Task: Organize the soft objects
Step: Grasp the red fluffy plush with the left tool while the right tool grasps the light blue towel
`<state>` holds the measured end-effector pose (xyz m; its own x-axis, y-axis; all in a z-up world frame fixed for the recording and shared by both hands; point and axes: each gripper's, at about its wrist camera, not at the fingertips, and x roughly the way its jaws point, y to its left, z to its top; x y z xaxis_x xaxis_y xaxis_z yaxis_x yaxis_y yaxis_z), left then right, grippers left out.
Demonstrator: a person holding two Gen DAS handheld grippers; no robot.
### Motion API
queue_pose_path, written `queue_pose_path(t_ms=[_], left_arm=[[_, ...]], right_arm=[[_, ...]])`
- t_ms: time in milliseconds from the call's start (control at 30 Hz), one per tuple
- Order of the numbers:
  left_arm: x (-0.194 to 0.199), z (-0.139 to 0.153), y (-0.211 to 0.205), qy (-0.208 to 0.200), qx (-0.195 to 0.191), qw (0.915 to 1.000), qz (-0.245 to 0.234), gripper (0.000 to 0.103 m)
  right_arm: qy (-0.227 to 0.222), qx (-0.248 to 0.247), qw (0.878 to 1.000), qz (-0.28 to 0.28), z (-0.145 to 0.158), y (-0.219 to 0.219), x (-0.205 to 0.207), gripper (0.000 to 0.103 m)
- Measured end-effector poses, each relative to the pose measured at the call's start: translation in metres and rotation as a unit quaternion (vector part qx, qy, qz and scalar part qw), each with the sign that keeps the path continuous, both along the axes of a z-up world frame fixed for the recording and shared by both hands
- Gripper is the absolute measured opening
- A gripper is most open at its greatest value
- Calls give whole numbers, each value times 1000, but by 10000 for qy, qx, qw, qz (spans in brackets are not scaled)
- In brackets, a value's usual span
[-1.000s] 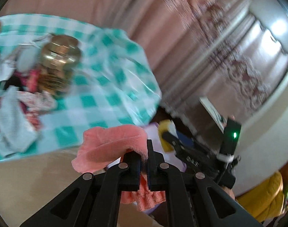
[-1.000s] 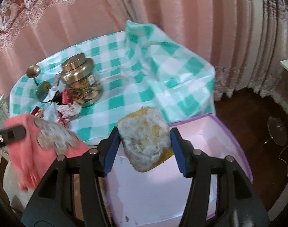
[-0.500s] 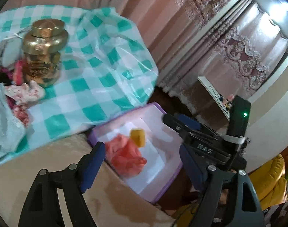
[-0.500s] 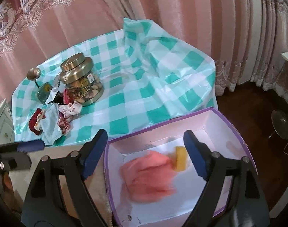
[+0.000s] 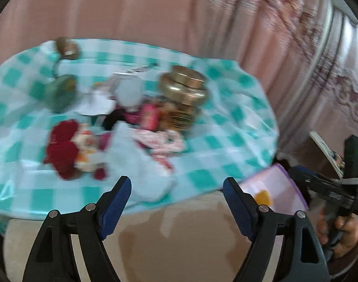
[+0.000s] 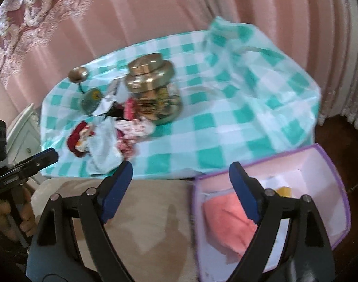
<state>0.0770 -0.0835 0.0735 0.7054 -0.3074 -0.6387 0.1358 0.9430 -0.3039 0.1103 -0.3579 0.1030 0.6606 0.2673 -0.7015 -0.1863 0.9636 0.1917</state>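
Note:
A purple-edged box (image 6: 329, 159) stands low at the right and holds a pink cloth (image 6: 226, 221) and a yellow sponge (image 6: 284, 190). The box (image 5: 294, 188) and sponge (image 5: 263, 197) also show in the left wrist view. A pile of soft items lies on the checked table: a pale blue cloth (image 5: 136, 164), a red plush (image 5: 61, 150) and a pink patterned cloth (image 5: 162, 141). My left gripper (image 5: 176, 188) is open and empty, just before the pile. My right gripper (image 6: 181, 176) is open and empty, between the pile (image 6: 103, 141) and the box.
A gold-lidded glass jar (image 5: 183, 98) stands behind the pile on the teal checked tablecloth (image 5: 226, 141), with a green object (image 5: 59, 94) and a small gold bell (image 5: 66, 47) at the left. A beige cushion (image 6: 143, 223) lies below both grippers. Pink curtains hang behind.
Both grippers opened and let go: the pink cloth and the yellow sponge now lie in the box. Both grippers have since swung left toward the pile on the table.

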Motion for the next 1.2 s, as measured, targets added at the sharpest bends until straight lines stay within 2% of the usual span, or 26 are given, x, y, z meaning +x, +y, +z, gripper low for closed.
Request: queue_pose_path(t_ms=[100,267,533,900,1133,1200], left_arm=[[-1,-3,31,16,21,9993,384,81],[-1,-10,65,16,-74,9971,751,81],[19,-30,90,380,-249,9948,916,81],[47,-55,124,924,-201,9864,1344,78],[75,-57,139,1006,-283,9813,1615,78],[83,-61,147,1048,-359,9774,1802,78]], right_arm=[[31,-17,9998,182,-2,19,8,86],[93,-11,9992,382,-8,48,20,86],[372,-115,9959,820,-33,102,41,86],[606,-808,9797,1732,-66,184,70,86],[650,-1195,9673,2140,-86,226,87,86],[657,-1279,9642,2226,-90,235,91,86]])
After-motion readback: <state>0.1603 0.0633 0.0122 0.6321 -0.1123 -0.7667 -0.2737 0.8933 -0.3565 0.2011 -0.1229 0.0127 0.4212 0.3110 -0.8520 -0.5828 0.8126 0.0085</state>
